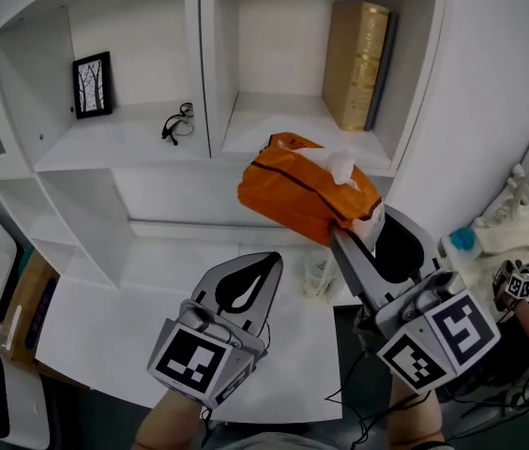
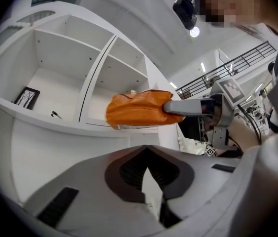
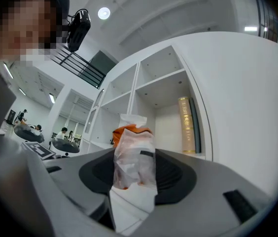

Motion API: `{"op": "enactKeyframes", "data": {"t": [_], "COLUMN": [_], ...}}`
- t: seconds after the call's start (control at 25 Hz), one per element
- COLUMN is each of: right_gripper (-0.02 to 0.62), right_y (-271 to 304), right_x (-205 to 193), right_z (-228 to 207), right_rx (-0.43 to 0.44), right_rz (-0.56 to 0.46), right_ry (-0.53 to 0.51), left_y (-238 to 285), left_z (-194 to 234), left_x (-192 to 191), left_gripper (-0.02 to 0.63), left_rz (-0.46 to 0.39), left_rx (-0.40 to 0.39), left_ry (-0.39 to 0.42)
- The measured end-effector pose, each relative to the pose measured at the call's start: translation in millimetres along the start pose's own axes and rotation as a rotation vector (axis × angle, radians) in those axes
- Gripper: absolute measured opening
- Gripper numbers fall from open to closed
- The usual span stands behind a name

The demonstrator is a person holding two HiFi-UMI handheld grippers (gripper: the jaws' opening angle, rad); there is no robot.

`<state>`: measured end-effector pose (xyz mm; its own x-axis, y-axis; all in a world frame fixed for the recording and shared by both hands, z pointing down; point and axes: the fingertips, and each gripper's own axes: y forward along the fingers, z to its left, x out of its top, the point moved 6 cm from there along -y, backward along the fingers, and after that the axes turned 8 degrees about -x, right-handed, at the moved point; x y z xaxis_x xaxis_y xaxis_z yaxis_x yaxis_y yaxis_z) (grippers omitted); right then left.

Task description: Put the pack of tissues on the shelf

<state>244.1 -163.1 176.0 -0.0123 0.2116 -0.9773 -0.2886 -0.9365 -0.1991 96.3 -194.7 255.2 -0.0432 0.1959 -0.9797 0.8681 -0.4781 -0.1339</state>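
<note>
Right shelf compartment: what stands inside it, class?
Inside: a gold book and a dark book, upright. The orange tissue pack hides part of the shelf floor.

White shelf unit [image 1: 206,64] fills the back, open compartments split by an upright divider, and a white tabletop [image 1: 105,336] runs below it. Plain white wall [image 1: 499,73] on the right, round ceiling lamp [image 3: 103,13] glowing overhead, black railing [image 2: 237,63] up high

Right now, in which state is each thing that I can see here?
pack of tissues: held in the air before the shelf, a tissue sticking out
right gripper: shut on the pack
left gripper: shut, empty
books: upright on the shelf
picture frame: upright
</note>
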Motion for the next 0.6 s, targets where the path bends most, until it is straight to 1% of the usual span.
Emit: {"op": "enactKeyframes", "data": {"t": [0.2, 0.32, 0.44, 0.6], "right_gripper": [0.204, 0.206, 0.206, 0.206], "right_y": [4, 14, 26, 41], "right_x": [1, 11, 25, 30], "right_z": [-7, -8, -9, -13], "right_rx": [0.042, 0.079, 0.092, 0.100], "right_rz": [-0.025, -0.030, -0.039, -0.050], "right_ry": [0.006, 0.015, -0.011, -0.030], "left_y": [1, 1, 2, 0], "left_z": [-5, 0, 8, 13], "left_x": [-6, 0, 6, 6], "left_gripper": [0.034, 0.034, 0.035, 0.035], "left_rz": [0.004, 0.006, 0.010, 0.012], "left_rx": [0.035, 0.064, 0.092, 0.131], "left_ry": [0.016, 0.015, 0.005, 0.012]}}
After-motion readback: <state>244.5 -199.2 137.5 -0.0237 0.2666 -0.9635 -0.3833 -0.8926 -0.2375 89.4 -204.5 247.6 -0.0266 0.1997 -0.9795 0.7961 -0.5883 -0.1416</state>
